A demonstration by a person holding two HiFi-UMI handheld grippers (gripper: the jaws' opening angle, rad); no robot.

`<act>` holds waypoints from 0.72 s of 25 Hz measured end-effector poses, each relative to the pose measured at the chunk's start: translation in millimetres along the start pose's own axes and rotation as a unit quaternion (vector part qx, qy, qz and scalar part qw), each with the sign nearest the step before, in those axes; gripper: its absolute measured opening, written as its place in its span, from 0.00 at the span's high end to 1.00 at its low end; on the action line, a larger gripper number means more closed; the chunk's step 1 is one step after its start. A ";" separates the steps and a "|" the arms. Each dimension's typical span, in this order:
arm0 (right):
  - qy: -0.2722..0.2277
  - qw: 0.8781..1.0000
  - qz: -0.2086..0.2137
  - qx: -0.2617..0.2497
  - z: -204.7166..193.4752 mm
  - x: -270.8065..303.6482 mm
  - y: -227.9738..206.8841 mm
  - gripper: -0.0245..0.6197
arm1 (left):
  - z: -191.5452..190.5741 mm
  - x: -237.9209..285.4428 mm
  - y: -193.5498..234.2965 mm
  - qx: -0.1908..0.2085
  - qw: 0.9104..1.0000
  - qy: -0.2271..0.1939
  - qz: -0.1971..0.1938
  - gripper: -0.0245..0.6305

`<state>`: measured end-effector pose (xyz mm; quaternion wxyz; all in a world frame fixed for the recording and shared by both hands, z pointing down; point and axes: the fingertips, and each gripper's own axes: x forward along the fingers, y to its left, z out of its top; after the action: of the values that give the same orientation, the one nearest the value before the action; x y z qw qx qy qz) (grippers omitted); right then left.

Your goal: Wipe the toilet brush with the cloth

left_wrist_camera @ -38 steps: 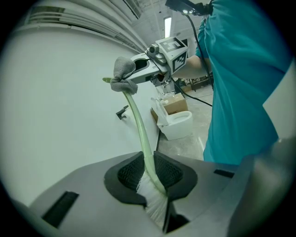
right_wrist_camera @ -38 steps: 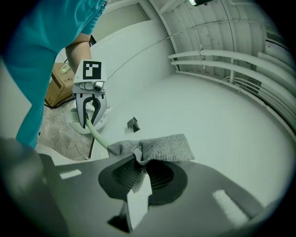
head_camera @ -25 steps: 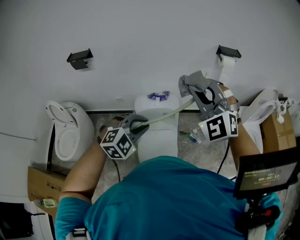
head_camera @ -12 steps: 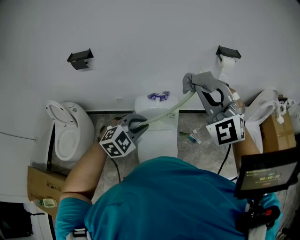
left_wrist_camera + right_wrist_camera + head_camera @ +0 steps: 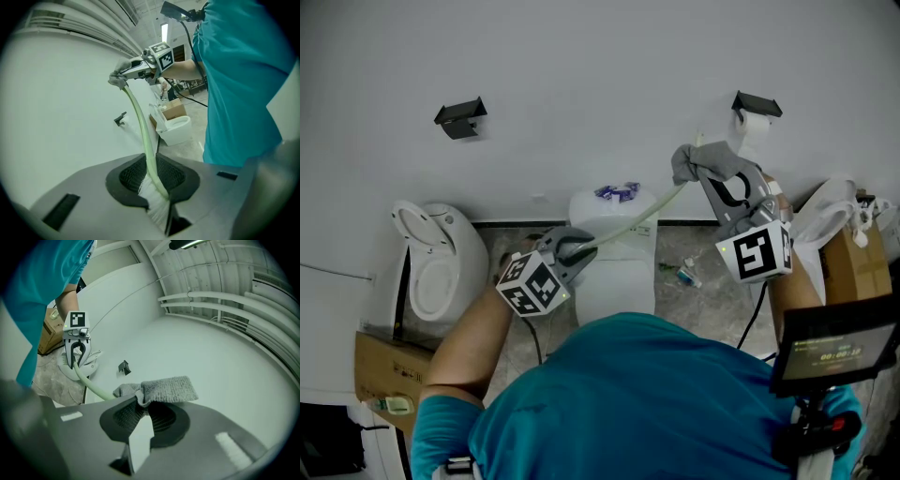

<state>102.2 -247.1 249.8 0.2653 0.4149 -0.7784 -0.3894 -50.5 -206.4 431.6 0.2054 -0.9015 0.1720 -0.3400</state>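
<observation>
The toilet brush has a pale green handle [image 5: 633, 223] and white bristles [image 5: 156, 206]. My left gripper [image 5: 575, 249] is shut on the bristle end, and the bristles sit between its pads [image 5: 157, 190]. The handle rises from there up and to the right to the grey cloth [image 5: 705, 161]. My right gripper [image 5: 701, 174] is shut on that cloth, which wraps around the handle near its far end. In the right gripper view the cloth [image 5: 165, 389] bulges out of the jaws, the handle [image 5: 96, 390] runs off to the left, and the left gripper [image 5: 75, 351] is in the distance.
Below the brush stands a white toilet [image 5: 615, 274] with purple items [image 5: 617, 192] on its tank. Another white toilet [image 5: 441, 262] is at the left. A paper roll holder [image 5: 757, 103] and a black bracket [image 5: 459, 117] hang on the wall. Cardboard boxes [image 5: 382, 370] and a white bag [image 5: 825, 223] flank me.
My right gripper has slid the cloth a little up and to the right along the handle, away from the left gripper. The left gripper has stayed put.
</observation>
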 end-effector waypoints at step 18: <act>-0.033 0.992 -0.068 0.099 -5.2 1.3 -82.8 0.91 | 18.4 -10.6 -16.6 -0.043 0.996 -0.066 -0.040 0.86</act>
<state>141.7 -279.4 184.4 0.1700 0.4777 -0.7914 -0.3415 -42.6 -182.7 421.3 0.1641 -0.9359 0.1366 -0.2803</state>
